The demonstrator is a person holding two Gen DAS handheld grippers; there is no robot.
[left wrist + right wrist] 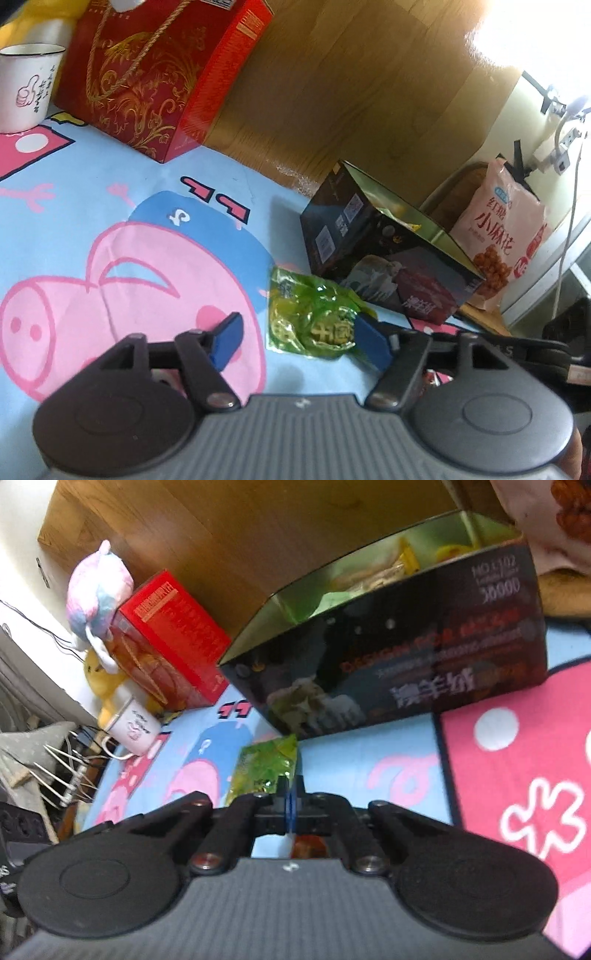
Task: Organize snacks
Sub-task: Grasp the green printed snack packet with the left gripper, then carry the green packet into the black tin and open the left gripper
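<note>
Two hand-held grippers: left hand-held gripper (pixel 295 334) jaws apart around crinkly green snack packet (pixel 314 317); right hand-held gripper (pixel 291 794) closed, beside open black box (pixel 388 672).

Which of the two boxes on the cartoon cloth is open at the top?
The black box: its top is open, snacks showing inside. The red box is closed.
</note>
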